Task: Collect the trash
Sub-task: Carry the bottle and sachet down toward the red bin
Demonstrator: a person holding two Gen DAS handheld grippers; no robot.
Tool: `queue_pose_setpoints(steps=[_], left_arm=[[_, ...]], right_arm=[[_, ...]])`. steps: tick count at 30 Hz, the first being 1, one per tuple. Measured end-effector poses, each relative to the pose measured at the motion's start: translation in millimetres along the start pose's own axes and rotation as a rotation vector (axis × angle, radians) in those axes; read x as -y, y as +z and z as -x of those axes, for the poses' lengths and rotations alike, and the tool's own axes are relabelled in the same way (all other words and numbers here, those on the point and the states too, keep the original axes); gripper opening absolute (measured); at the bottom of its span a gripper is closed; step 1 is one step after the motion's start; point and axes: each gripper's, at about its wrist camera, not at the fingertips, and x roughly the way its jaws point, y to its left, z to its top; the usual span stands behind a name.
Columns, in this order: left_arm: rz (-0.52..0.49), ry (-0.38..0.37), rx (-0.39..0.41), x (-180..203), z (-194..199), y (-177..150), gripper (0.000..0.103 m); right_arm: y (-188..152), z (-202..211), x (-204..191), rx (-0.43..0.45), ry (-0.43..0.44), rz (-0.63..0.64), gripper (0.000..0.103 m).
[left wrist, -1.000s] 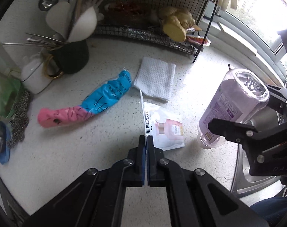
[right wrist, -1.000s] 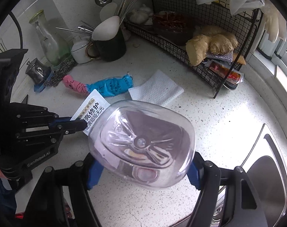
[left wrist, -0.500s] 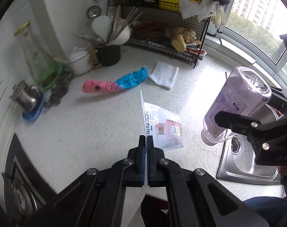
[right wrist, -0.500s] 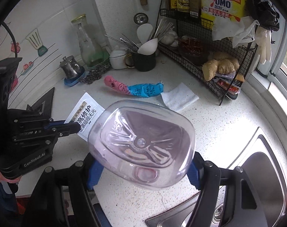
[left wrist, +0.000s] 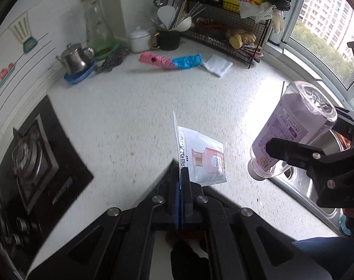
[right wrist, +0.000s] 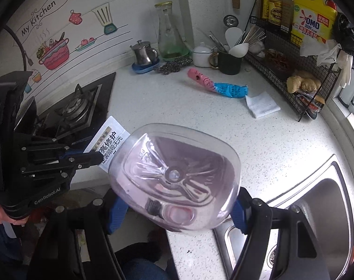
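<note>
Left hand-held gripper (left wrist: 180, 186): jaws pressed together on the lower edge of one sachet (left wrist: 203, 157). It is thin, light and floppy, so an edge pinch suffices.

Right hand-held gripper (right wrist: 177, 206): spread wide around one bottle (right wrist: 177, 179), clamped across its body, base toward the camera. The bottle looks light, smooth, clear plastic that may slip or dent, so a mid-body grip suits it.

Well ahead of both, on the worktop (left wrist: 135, 107): one pink-and-blue wrapper (left wrist: 171, 61) and one white napkin (left wrist: 217, 65), both soft and light.

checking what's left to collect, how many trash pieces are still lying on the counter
2: the pink-and-blue wrapper near the black utensil cup, and the white napkin beside it. Others may be hidden.
</note>
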Motion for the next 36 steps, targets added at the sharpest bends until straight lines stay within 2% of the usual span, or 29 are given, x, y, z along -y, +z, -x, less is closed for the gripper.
queue_pose_setpoints(steps=[5, 11, 21, 30, 36], left_arm=[[0.022, 0.007, -0.014, -8.3, 13.8, -41.9, 0.000], [0.017, 0.000, -0.059, -20.6, 20.1, -92.7, 0.000], [0.012, -0.054, -0.146, -31.9, 15.8, -169.6, 0.000], [-0.032, -0.098, -0.246, -27.5, -60.4, -228.3, 0.000], [-0.056, -0.123, -0.269, -18.7, -119.7, -246.7, 0.000]], right_arm=[[-20.1, 0.9, -30.3, -0.011, 0.010, 0.014, 0.071], [-54.5, 0.9, -61.7, -0.038, 0.007, -0.026, 0.071], [-114.3, -16.5, -101.5, -0.087, -0.012, -0.111, 0.071], [-174.5, -68.7, -105.5, -0.132, -0.053, -0.162, 0.071], [-207.9, -109.9, -86.4, -0.135, -0.095, -0.190, 0.071]])
